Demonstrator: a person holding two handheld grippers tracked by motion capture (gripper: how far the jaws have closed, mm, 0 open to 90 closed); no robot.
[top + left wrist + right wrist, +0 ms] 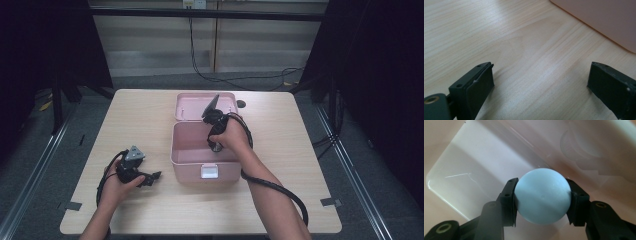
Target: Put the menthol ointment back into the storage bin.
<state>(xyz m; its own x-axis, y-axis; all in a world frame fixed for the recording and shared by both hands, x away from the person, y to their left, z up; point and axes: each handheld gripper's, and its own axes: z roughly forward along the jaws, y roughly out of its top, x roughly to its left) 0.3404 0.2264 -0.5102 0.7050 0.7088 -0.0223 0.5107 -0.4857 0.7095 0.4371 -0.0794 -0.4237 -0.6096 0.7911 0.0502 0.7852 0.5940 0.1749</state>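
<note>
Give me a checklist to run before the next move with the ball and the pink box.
1. Grip on the ball: ok. The right gripper has a jaw pressed on each side of the light blue ball.
2. Box open: ok. The pink box has its lid folded back.
3. Ball over the box interior: ok. Pink floor lies behind it.
4. Ball touching the floor: cannot tell.
5. Left gripper out of the way: ok. Jaws open, nothing between them, over the table beside the box.

Pink box [192,165] on wooden table [140,117]
</note>
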